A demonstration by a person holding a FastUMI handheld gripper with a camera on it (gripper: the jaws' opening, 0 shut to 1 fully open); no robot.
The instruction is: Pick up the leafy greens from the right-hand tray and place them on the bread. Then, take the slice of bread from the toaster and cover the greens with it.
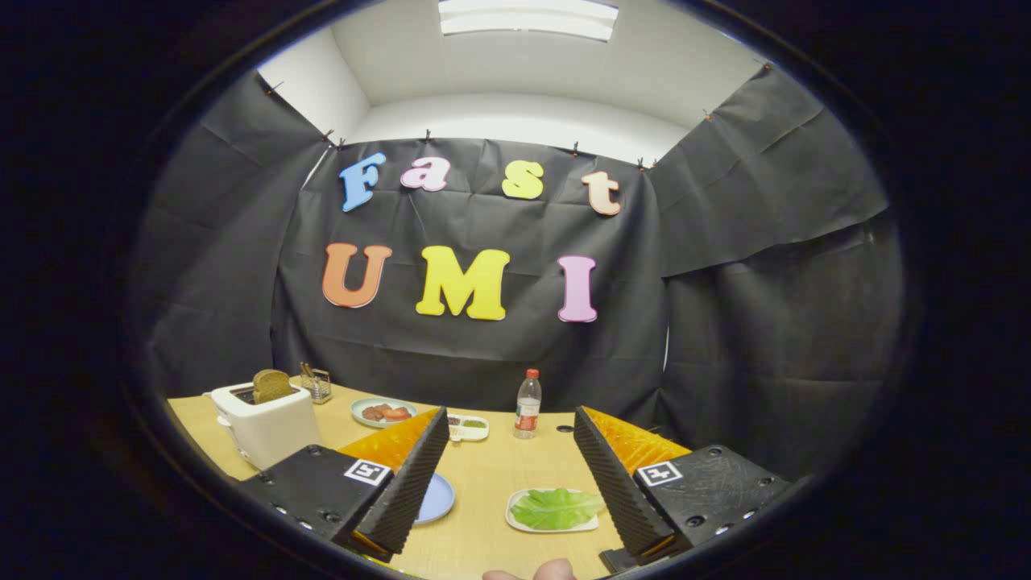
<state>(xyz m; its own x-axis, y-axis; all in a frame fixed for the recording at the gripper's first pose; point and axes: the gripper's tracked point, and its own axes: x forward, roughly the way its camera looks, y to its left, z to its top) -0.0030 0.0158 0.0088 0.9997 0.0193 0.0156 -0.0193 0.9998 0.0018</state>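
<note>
Gripper view: claw [511, 475] spread wide, holding nothing. Lettuce [557, 508] on its tray [515, 519] lies between the fingers, nearer the right one. Toaster [266, 423] holding bread [272, 385] stands beyond the left finger.

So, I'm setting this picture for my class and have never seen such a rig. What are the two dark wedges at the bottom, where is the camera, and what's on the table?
The wedges are the two fingers of a hand-held gripper; a person carries it, and the camera rides on it, looking forward. The fingers are spread open, holding nothing. Just ahead, between them, lies a white tray of leafy greens. Beside one finger sits a blue plate. Beyond stand a toaster with a bread slice sticking up, a plate of food, a small divided dish and a bottle, all on a wooden table.
</note>
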